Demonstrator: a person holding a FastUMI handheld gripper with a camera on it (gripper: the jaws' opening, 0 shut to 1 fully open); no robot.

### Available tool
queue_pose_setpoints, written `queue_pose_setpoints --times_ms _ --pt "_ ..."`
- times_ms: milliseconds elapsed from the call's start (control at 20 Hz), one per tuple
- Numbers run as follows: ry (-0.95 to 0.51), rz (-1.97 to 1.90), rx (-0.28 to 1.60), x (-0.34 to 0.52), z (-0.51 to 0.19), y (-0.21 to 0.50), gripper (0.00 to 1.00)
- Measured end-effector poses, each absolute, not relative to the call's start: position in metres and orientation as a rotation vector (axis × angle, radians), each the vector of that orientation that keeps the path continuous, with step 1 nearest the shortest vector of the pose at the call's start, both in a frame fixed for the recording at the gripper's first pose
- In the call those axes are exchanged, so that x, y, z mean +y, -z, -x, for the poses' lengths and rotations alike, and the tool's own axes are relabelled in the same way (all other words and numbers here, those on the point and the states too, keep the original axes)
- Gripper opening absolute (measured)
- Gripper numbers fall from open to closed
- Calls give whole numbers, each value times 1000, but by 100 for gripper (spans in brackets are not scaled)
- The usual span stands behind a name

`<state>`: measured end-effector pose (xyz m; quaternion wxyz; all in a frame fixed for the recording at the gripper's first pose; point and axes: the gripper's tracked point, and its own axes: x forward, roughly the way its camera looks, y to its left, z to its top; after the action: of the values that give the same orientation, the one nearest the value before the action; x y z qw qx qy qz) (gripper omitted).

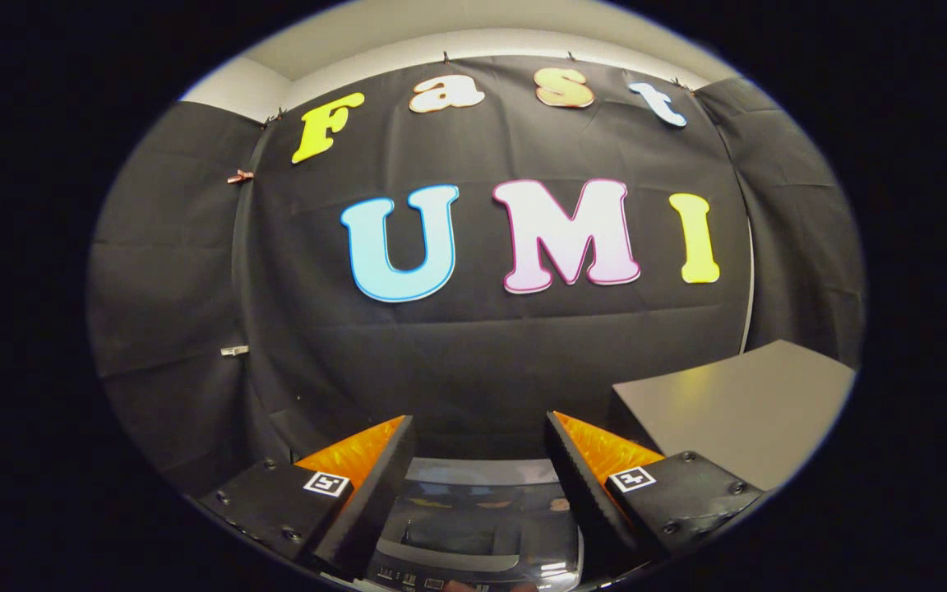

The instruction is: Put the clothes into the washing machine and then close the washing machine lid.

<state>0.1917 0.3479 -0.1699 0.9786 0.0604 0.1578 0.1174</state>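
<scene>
Two fingers of the gripper stand well apart with nothing between them, held level and pointing at the black cloth wall of the booth. Below and between them lies the washing machine, seen from above: its dark, glossy lid looks to be down, with a row of controls along the near edge. No clothes are to be seen around the fingers, and whether any are already inside the machine cannot be told, since the lid hides the drum.

Judging from this, the task is either at its very start, before any garment is picked up, or at its very end with the lid closed; the empty, spread fingers fit both. If it is the start, the next move calls for tilting the gripper down to find the clothes and for getting the lid up before anything can go in.

To the right of the fingers, just beyond the right one, stands a grey table, its top bare as far as can be seen.
</scene>
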Motion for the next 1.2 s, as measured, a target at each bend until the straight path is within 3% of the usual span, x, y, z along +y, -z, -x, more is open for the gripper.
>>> queue_pose_setpoints --times_ms 550,1200 --pt "-178 -117 121 302 -152 93 98" --pt "-144 -134 97 279 -134 94 98"
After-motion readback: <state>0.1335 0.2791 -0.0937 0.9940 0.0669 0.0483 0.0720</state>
